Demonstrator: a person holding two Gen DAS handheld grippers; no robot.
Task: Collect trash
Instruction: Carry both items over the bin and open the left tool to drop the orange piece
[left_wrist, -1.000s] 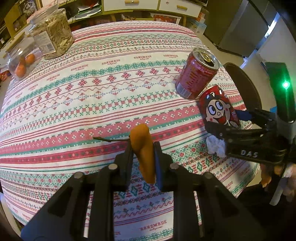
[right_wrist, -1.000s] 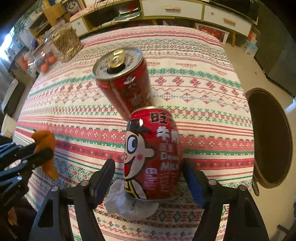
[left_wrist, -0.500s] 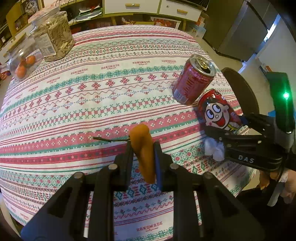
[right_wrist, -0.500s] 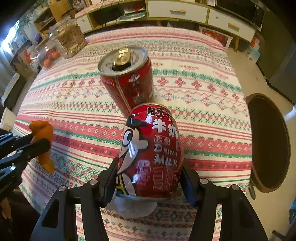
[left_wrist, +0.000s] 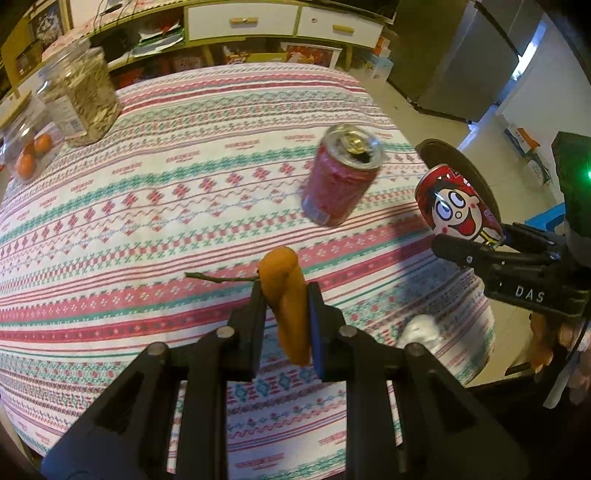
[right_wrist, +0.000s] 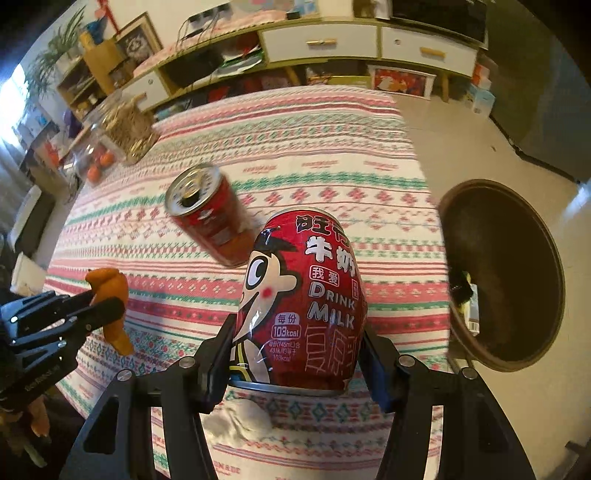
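Holding two bits of trash above the worktop (left_wrist: 147, 206), we have one in each gripper. Our left gripper (left_wrist: 286, 314) has its jaws clamped on an orange peel (left_wrist: 286, 295), which stands nearly upright between the pads with its top poking out above them; a thin twig (left_wrist: 218, 277) sticks out to the left from the peel's upper part. From the right wrist view the same peel (right_wrist: 110, 306) shows at the left, pinched in the left gripper (right_wrist: 99, 308).

Our right gripper (right_wrist: 295, 354) has just been closing, and its jaws now press on both sides of a red milk can (right_wrist: 303, 299) with a cartoon face, held clear of the striped cloth. In the left wrist view that can (left_wrist: 458, 206) sits at the right, in the right gripper (left_wrist: 476, 245), in front of a dark round bin (left_wrist: 476, 181).

On the worktop, a second red can (right_wrist: 210, 218) stands with its opened top up, just beyond the milk can and to its left. A crumpled white tissue (right_wrist: 236, 421) lies near the close edge, below the held can. The bin (right_wrist: 509, 273) is on the floor, right of the worktop. At the far left stand a jar of seeds (left_wrist: 81, 96) and a clear jar with oranges (left_wrist: 26, 144).
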